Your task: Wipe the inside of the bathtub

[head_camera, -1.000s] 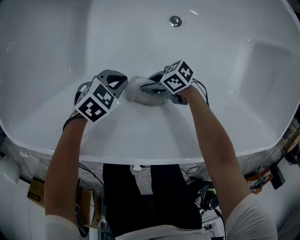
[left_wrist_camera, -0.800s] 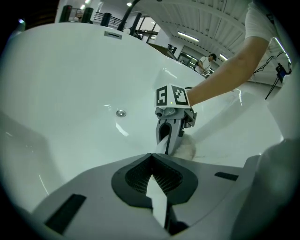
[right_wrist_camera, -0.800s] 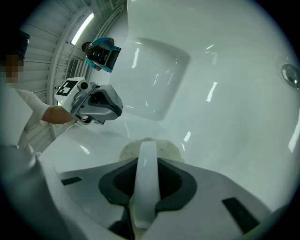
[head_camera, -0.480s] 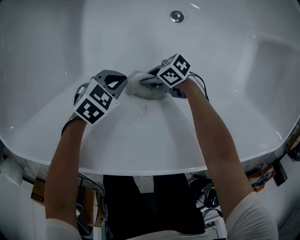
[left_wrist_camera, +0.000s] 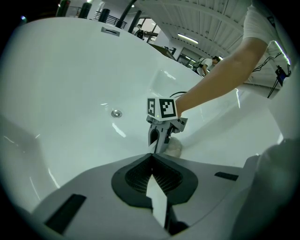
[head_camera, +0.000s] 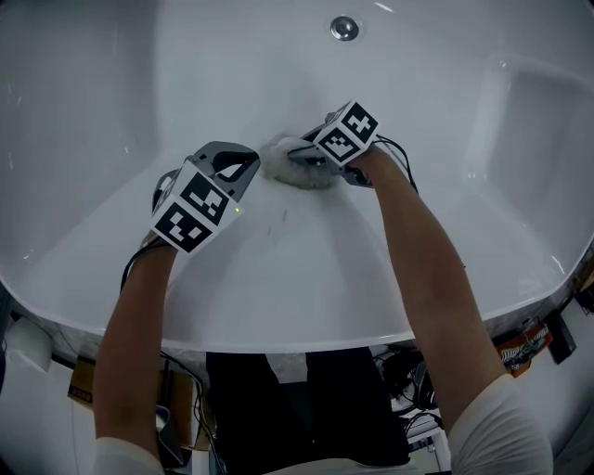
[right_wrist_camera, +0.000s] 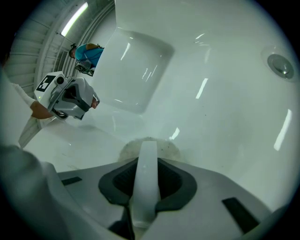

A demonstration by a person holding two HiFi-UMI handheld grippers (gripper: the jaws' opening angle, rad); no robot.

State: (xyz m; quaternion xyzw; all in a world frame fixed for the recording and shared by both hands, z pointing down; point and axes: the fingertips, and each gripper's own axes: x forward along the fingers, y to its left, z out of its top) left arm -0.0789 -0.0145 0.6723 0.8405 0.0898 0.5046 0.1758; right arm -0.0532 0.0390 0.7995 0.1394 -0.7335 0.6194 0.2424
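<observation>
In the head view, a glossy white bathtub (head_camera: 278,74) is seen from above, with a round metal drain (head_camera: 344,27) set in its far wall. The right gripper (head_camera: 297,156) is reached down onto the near sloping wall, where a pale, fluffy wiping pad (head_camera: 281,169) is pressed against the enamel under its tips. The left gripper (head_camera: 243,165) is held just beside the pad, on its left – whether it touches cannot be told.

In the left gripper view, the dark ribbed pads of this gripper are seen pressed together with nothing between them. Beyond them, the right gripper is shown with the pad at its tips, low on the tub wall, and the drain lies off to the left.

In the right gripper view, the jaws are closed, and the speckled pad is pinched at their tips, flat against the white wall. The left gripper is visible at the upper left, apart from the pad.
</observation>
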